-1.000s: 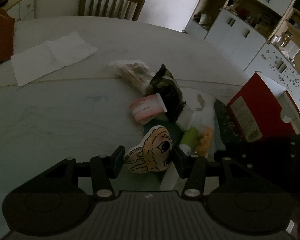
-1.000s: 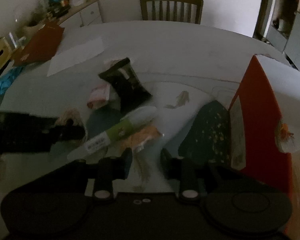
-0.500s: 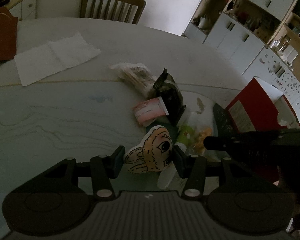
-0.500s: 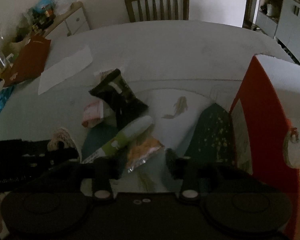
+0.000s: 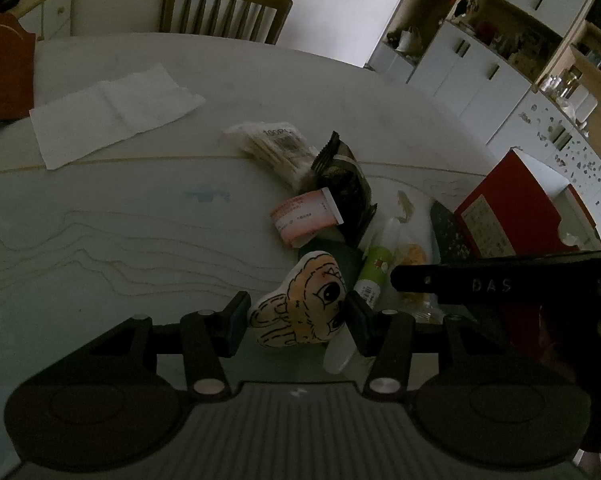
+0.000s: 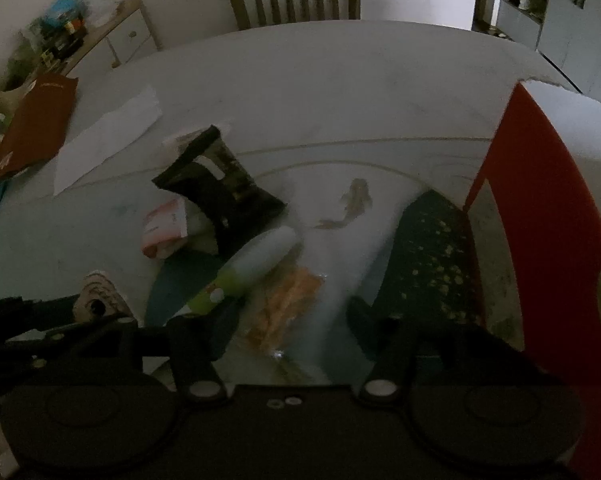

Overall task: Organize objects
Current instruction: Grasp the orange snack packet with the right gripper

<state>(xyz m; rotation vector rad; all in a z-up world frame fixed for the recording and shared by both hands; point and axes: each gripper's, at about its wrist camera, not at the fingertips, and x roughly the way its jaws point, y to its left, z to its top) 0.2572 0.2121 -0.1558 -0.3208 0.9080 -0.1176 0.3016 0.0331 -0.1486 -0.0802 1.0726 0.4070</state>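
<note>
A flat pouch printed with a cartoon animal (image 5: 300,304) sits between the fingers of my left gripper (image 5: 296,320), which is shut on it just above the table. My right gripper (image 6: 290,324) hangs over an orange snack packet (image 6: 288,304). Its jaws are closing with the packet between them, and the pads are still clear of it. A green and white tube (image 6: 256,264) lies just left of that packet. In the left wrist view one right finger (image 5: 460,284) reaches in from the right, beside the tube (image 5: 374,264). The pouch (image 6: 96,300) also shows at the right wrist view's left edge.
A black snack bag (image 5: 340,184), a pink packet (image 5: 304,216) and a clear packet of sticks (image 5: 272,144) lie in the pile. A red box (image 6: 540,200) stands at the right, a dark speckled piece (image 6: 428,256) beside it. A white napkin (image 5: 112,112) lies far left, a chair (image 5: 224,12) behind.
My right gripper's jaws went from nearly shut to wide apart around the orange packet, and its finger slid into the left wrist view from the right. My left gripper and its pouch stayed put.
</note>
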